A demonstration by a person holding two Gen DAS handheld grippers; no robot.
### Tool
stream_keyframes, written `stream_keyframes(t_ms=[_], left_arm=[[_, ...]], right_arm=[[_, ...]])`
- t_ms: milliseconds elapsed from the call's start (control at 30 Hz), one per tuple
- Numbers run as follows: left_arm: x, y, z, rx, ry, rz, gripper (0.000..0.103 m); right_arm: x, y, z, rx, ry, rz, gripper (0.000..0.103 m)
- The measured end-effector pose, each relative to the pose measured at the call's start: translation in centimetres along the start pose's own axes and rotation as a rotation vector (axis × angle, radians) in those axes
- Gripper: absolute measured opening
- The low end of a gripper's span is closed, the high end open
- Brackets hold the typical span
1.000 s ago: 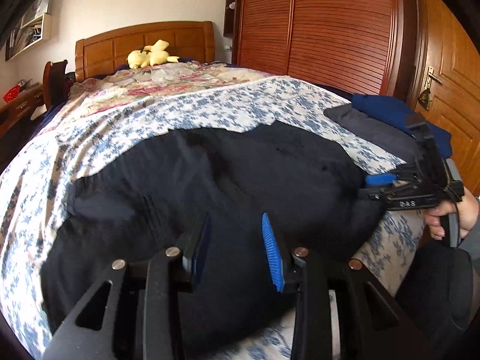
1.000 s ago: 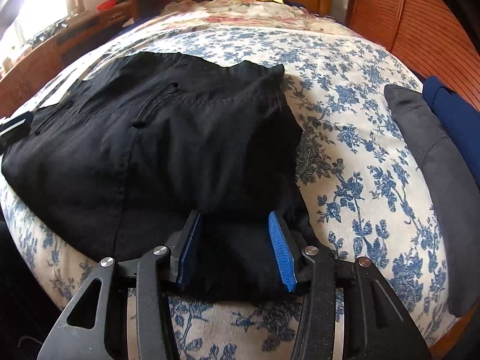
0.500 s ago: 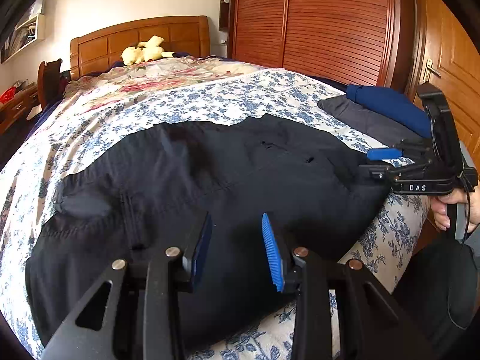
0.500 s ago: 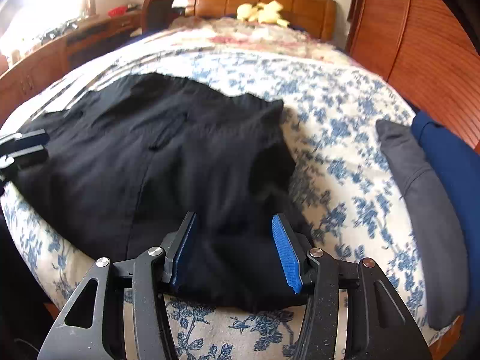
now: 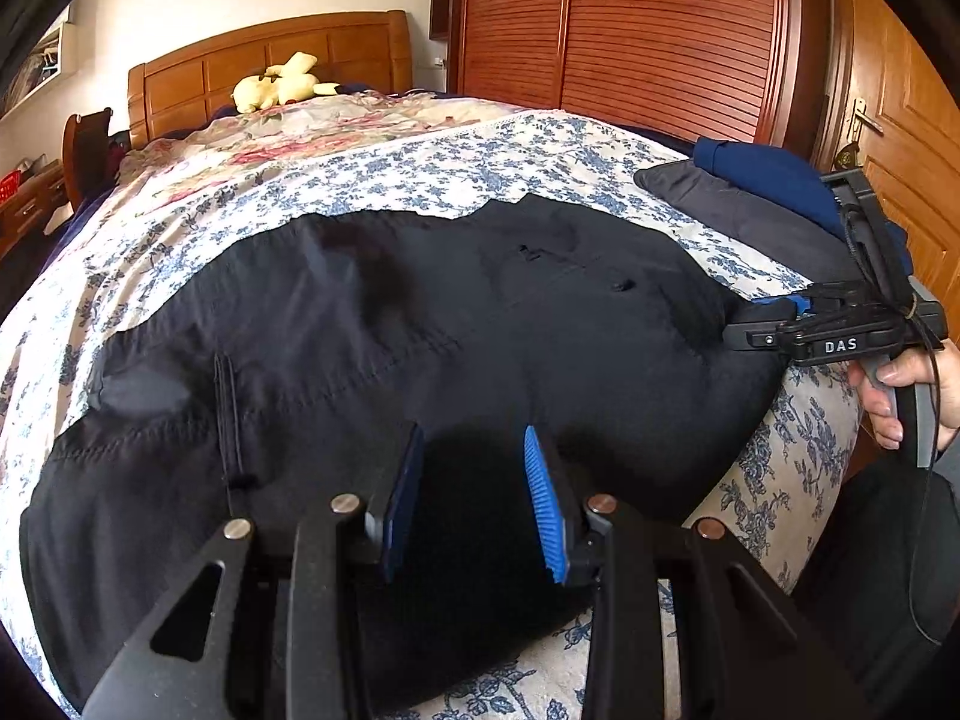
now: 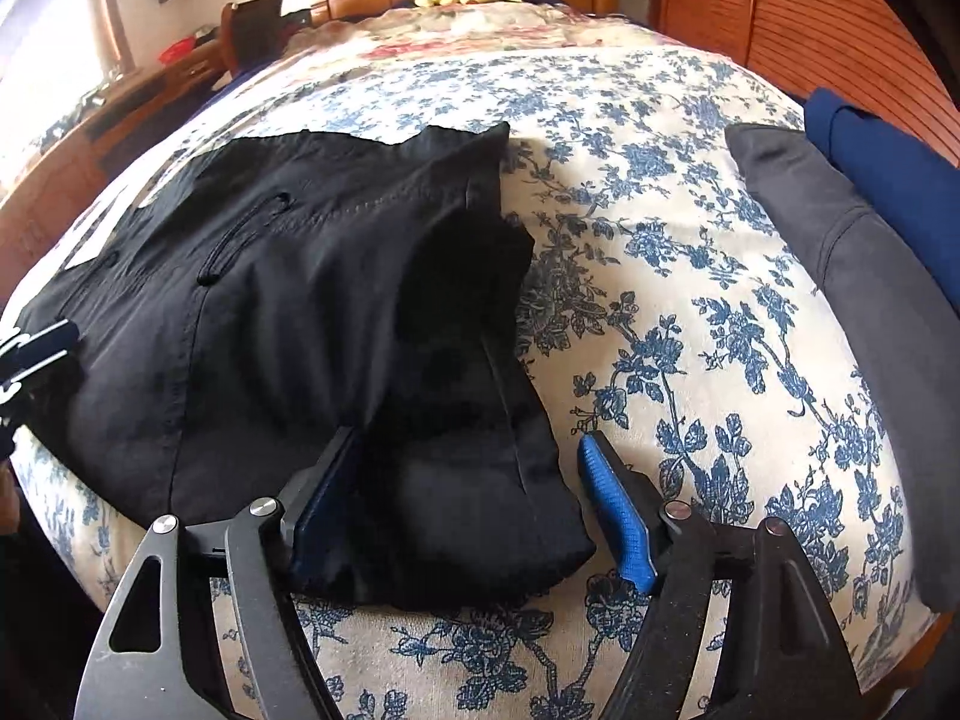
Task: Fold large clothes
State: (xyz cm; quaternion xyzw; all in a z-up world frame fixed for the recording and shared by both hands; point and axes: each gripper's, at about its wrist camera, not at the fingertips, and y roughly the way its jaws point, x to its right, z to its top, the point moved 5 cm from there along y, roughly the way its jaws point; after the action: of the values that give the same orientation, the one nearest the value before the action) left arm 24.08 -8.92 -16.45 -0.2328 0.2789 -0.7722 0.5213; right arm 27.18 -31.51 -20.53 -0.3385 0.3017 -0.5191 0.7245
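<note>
The bed (image 5: pixel 420 174) fills the room, floral cover spread wide, and the black trousers (image 5: pixel 420 324) lie across its near edge, folded over on themselves. Over by the bed's right edge sit a grey garment (image 6: pixel 864 276) and a blue garment (image 6: pixel 888 156), stacked. The right gripper (image 6: pixel 474 486) hangs low over the trousers' folded end, jaws opening, cloth lying loose between them. The left gripper (image 5: pixel 474 492) hovers above black cloth, jaws partly apart, gripping nothing.
</note>
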Motion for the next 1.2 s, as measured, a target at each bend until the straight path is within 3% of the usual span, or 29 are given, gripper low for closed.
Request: stream_keyframes(t_ms=[233,333,500,600,967,1200], left_arm=[[-0.1,0.4,-0.4,-0.011,-0.001,-0.009,0.033],[-0.3,0.2,-0.3,-0.010,-0.003,-0.011,0.033],[-0.3,-0.2,-0.4,-0.010,-0.001,-0.016,0.033],[-0.3,-0.5,-0.7,-0.012,0.006,-0.022,0.033],[-1.9,-2.3,-2.0,-0.010,-0.020,-0.052,0.034],[-5.2,-6.1,-2.1,0.062,-0.085,-0.014,0.034]], right_arm=[[-0.8,-0.3,-0.8,-0.021,0.014,0.064,0.075],[-0.8,0.0,-0.8,-0.029,0.038,0.103,0.067],[-0.7,-0.1,-0.5,-0.035,0.063,0.165,0.035],[-0.4,-0.6,-0.3,-0.024,0.091,0.202,0.022],[-2.3,-5.6,3.0,0.150,0.105,0.226,0.013],[-8.8,-10.1,7.5,0.261,-0.001,0.310,0.011]])
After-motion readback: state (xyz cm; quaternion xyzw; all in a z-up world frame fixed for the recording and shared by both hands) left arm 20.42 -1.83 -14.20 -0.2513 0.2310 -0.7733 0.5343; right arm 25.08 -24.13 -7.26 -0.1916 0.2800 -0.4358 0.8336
